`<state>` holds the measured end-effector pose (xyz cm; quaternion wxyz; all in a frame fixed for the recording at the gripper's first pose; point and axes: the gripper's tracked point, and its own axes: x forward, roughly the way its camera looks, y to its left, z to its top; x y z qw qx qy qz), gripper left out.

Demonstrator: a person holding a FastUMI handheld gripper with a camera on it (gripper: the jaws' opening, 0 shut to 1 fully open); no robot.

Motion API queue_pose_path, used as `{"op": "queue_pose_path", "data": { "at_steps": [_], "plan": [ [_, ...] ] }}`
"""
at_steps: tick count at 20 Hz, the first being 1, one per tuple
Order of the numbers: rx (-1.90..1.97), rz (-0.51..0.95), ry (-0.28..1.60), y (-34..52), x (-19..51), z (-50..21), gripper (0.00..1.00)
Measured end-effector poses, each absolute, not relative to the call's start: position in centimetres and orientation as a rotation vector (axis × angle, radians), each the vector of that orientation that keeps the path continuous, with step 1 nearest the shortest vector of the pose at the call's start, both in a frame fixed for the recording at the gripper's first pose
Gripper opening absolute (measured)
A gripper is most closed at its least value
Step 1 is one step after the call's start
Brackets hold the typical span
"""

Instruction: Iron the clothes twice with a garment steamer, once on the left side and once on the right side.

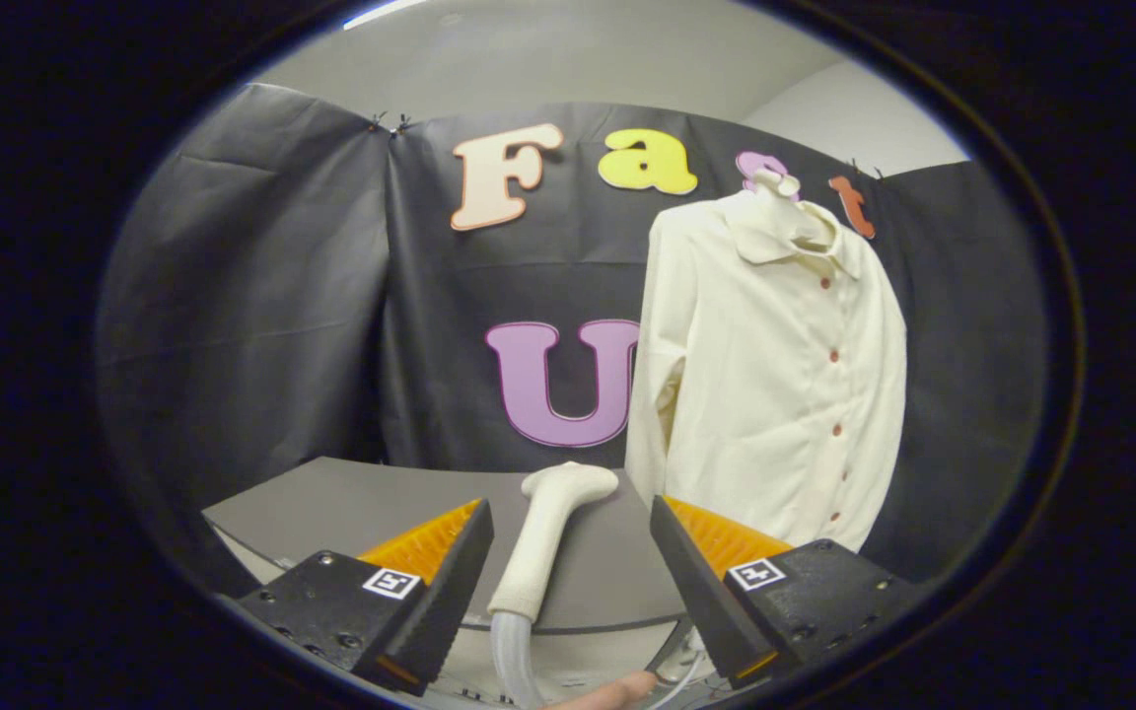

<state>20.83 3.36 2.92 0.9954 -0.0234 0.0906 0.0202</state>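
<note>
A cream button-up shirt (770, 365) hangs upright against the booth wall, beyond the right finger, with its row of reddish buttons facing me. A white garment steamer head (550, 532) stands upright between my fingers, its handle running down to a pale hose (512, 661). My gripper (568, 547) is open, the two fingers spread wide on either side of the steamer handle and not touching it.
A grey round table (331, 513) lies under and behind the steamer, its rim curving below the fingers. A fingertip of a hand (607, 695) shows just under the hose, beside a thin white cable (681, 675).
</note>
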Motion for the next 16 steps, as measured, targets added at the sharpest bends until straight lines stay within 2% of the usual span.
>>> {"op": "queue_pose_path", "data": {
  "at_steps": [4, 8, 11, 14, 16],
  "plan": [
    [-0.042, 0.093, 0.359, 4.1, 25.7, -0.7, 0.98],
    [-0.031, 0.045, 0.54, 3.6, 28.6, -4.7, 1.0],
    [-0.02, 0.027, 0.583, 4.9, 30.2, -6.1, 0.97],
    [-0.074, -0.065, 0.724, 3.9, 30.5, -8.1, 0.93],
    [-0.062, -0.145, 0.745, 3.5, 31.4, -7.8, 0.88]
  ]
}}
